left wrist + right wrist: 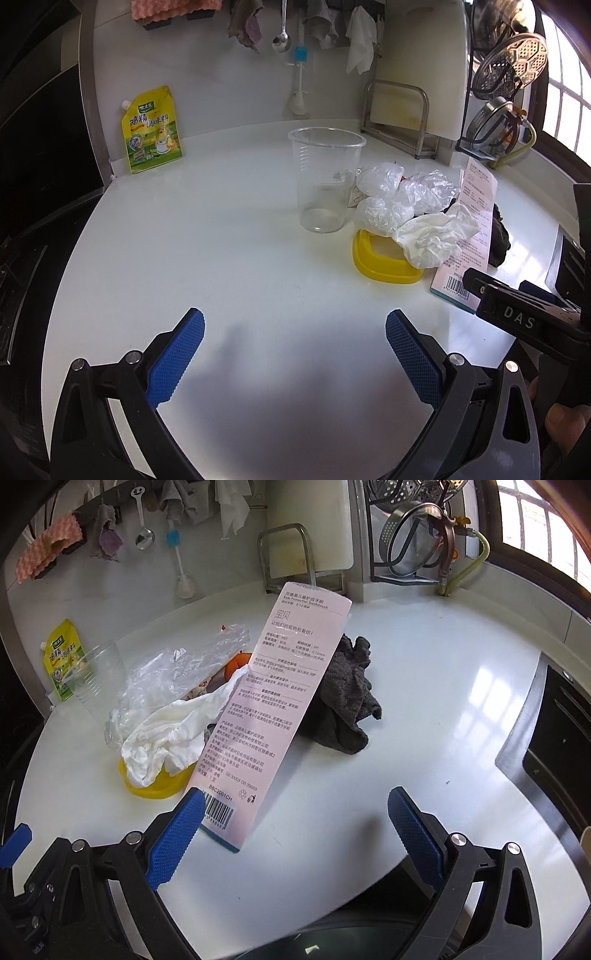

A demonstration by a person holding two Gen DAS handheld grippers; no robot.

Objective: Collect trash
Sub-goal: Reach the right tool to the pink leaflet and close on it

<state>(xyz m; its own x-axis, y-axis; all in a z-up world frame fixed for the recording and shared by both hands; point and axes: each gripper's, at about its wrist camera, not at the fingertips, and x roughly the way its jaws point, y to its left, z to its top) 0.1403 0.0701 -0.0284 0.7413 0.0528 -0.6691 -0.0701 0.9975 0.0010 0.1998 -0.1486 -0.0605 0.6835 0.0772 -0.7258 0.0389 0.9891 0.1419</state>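
Over desk (221, 258) near edge, left claw (294, 360) & right claw (295, 840) both gape wide, nothing held; toothbrush pkg (273, 716) leans on crumpled tissue (166, 738).

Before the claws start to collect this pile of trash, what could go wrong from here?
1. The empty clear plastic cup stands upright right beside the crumpled plastic bags; pulling the bags may tip it.
2. The white tissue lies over the yellow lid, so a grab may lift or drag both.
3. The pink toothbrush package leans on the grey cloth; the open right claw may make it slide.
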